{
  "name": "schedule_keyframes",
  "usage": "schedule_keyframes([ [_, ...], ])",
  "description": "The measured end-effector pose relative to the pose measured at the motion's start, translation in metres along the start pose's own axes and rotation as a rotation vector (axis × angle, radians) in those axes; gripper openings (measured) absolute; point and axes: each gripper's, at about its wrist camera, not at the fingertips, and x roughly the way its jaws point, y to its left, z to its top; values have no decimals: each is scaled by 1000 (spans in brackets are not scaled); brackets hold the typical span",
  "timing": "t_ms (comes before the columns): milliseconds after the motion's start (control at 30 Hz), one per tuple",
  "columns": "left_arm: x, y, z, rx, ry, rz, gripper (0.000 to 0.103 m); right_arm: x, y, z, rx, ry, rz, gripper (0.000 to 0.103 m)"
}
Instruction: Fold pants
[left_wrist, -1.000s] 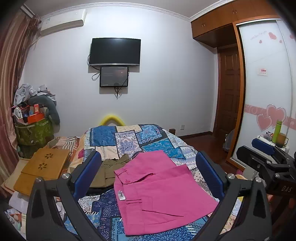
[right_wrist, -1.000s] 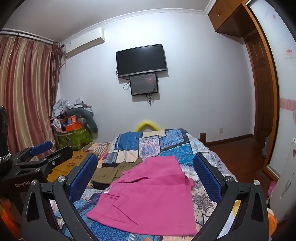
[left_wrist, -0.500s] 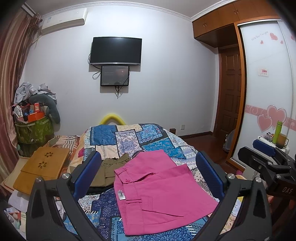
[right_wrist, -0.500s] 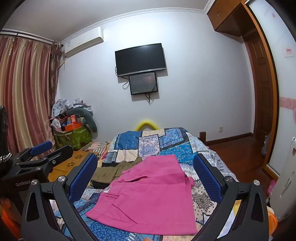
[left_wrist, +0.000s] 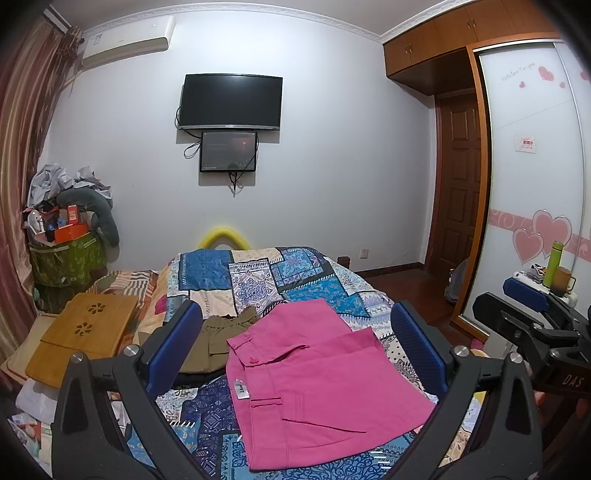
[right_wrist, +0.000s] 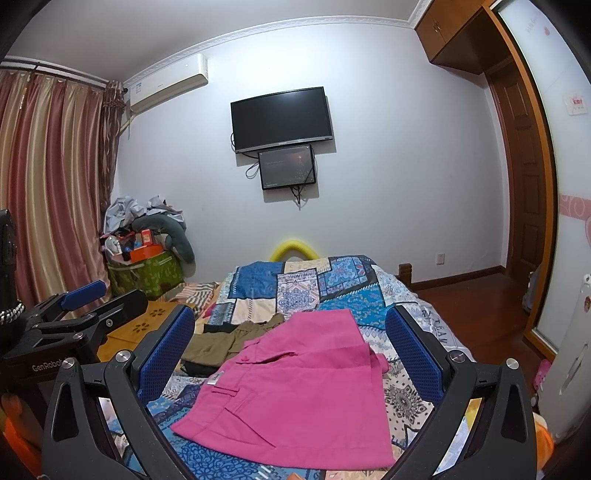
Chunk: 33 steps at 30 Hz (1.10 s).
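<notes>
We hold the left gripper (left_wrist: 295, 350) and the right gripper (right_wrist: 290, 349) spread wide, grasping nothing. The folded pink pants (left_wrist: 317, 384) lie on the patchwork bedspread (left_wrist: 258, 273) just ahead of and below both, framed between their fingers.

The folded pants (left_wrist: 321, 384) lie on the bed (left_wrist: 295, 273), near its foot; a second folded garment (left_wrist: 218, 343) lies just left of them, touching; a wooden lap desk (left_wrist: 81, 339) rests left of the bed; a TV (left_wrist: 231, 101) hangs on the wall behind, a smaller screen (left_wrist: 228, 151) below it.
</notes>
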Motion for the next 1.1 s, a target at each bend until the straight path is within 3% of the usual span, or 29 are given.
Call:
schedule_keyframes([
  [733,0,-1,1,2,-4,4,103,1,1,1,-4,-1,2,103],
  [1100,19,7,-1,-18,30,-2,103,16,-2,-2,-8,21,3,103],
])
